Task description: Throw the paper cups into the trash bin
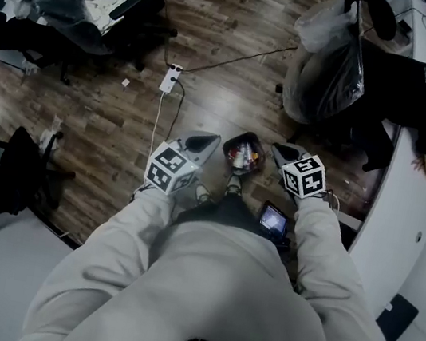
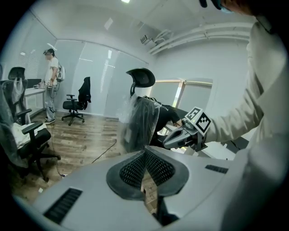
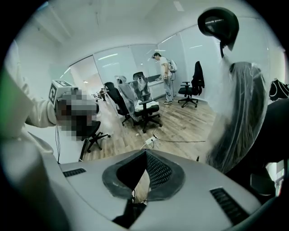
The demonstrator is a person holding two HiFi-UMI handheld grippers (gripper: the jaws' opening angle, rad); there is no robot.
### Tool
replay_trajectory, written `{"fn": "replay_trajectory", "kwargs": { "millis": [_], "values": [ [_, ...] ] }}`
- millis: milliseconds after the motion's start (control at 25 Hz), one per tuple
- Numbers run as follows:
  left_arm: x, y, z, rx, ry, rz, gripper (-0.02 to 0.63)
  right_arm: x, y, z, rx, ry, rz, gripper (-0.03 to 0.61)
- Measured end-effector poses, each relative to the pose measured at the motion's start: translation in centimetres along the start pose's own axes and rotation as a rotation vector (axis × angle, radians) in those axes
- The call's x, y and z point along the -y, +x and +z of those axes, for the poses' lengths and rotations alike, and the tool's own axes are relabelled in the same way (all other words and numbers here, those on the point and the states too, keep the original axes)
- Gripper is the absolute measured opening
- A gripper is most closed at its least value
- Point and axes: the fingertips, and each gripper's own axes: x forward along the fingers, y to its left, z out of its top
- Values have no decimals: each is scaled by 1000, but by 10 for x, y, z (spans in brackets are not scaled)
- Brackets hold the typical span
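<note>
Head view, looking steeply down over grey sleeves.
- Item: trash bin, small and dark, on the wood floor. It sits between the two gripper tips and below them, close ahead of the person's feet.
- Item: paper cups, probably the pale and red pieces lying inside the bin. They are too small to tell apart.
- Item: left gripper, held above the floor just left of the bin. In the left gripper view its jaws are clenched tip to tip, with nothing between them.
- Item: right gripper, just right of the bin and level with the left one. In the right gripper view its jaws are likewise pressed together and empty.
- Item: office chair under a plastic cover, beyond the bin and beside a white desk.
- Item: power strip, white, on the floor with its cable, well apart from the bin.
- Item: standing person, far across the room at another desk, seen in the left gripper view.
</note>
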Motion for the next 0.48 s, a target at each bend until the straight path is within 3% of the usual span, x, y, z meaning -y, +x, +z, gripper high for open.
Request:
{"fn": "replay_trajectory", "kwargs": {
  "millis": [480],
  "values": [
    [-29, -67, 92, 167, 72, 92, -11, -45, -52, 138, 278, -56, 90, 20]
  ]
}}
